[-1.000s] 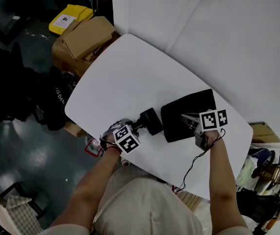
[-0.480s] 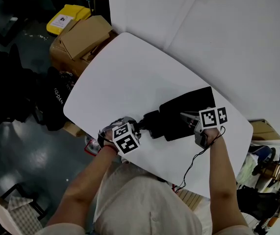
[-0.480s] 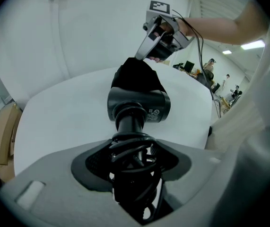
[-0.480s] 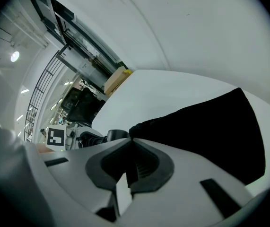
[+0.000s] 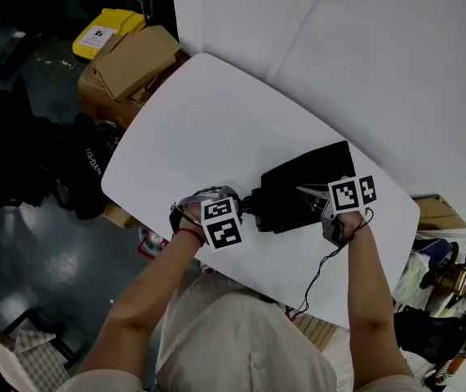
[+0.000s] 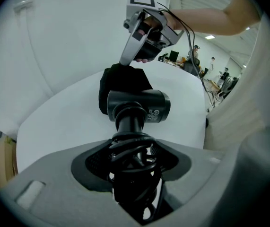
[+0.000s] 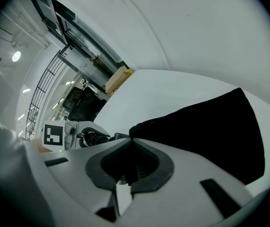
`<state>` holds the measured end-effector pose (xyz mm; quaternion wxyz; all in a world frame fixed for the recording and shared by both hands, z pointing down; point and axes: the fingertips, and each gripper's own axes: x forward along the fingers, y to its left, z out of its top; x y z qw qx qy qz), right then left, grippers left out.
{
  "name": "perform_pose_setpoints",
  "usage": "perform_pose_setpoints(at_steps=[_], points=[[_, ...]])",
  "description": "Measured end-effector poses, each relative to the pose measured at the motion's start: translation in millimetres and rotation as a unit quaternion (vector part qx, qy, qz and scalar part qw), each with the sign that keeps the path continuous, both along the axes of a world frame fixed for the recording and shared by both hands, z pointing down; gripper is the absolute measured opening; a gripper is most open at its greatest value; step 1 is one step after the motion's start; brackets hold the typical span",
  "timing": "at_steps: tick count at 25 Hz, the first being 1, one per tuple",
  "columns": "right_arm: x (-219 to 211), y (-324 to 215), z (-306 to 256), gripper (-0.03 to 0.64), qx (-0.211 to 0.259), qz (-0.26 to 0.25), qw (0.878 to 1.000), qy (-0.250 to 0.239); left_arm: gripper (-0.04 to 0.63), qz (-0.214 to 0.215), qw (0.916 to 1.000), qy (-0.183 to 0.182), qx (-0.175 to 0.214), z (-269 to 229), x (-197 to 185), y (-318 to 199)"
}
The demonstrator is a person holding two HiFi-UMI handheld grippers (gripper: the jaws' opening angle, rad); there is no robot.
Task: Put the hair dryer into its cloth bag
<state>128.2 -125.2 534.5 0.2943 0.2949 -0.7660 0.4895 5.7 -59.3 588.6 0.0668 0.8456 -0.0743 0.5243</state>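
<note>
Hair dryer [image 6: 138,107], matte black with a cylindrical barrel, stood straight ahead of the left gripper [image 6: 132,162], whose ribbed jaws clamped its round handle and the cord [image 6: 131,148] coiled around it. A small label [image 6: 156,112] on the barrel was too fine to read. Just beyond the barrel, the right gripper [image 7: 131,148] was closed, pinching the mouth edge of the soft black cloth bag [image 7: 205,126] on the smooth white table [image 5: 208,113].

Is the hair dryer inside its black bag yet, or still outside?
Mostly outside. The hair dryer shows its barrel and handle bare, just at the cloth bag, gripped by the left gripper.
</note>
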Motion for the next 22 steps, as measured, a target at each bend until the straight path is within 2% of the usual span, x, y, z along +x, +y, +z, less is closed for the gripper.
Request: perform_pose_setpoints(at_steps=[3,9,15,22], points=[[-0.8,0.7,0.4,0.021,-0.002,-0.003,1.0,-0.002,0.25,0.028,0.9996,-0.005,-0.004,0.7,10.0,-5.9],[-4.1,3.3,0.7,0.021,-0.006,-0.014,1.0,-0.009,0.25,0.043,0.9988,-0.021,0.002,5.8,25.0,-23.4],[-6.2,5.8,0.4,0.021,-0.009,-0.019,1.0,-0.014,0.25,0.023,0.9993,-0.029,0.006,14.4,37.7,-33.0],[-7.5,6.5,2.9,0.021,-0.013,-0.019,1.0,-0.017,0.25,-0.006,1.0,-0.007,-0.003,18.2,58.0,-33.1]])
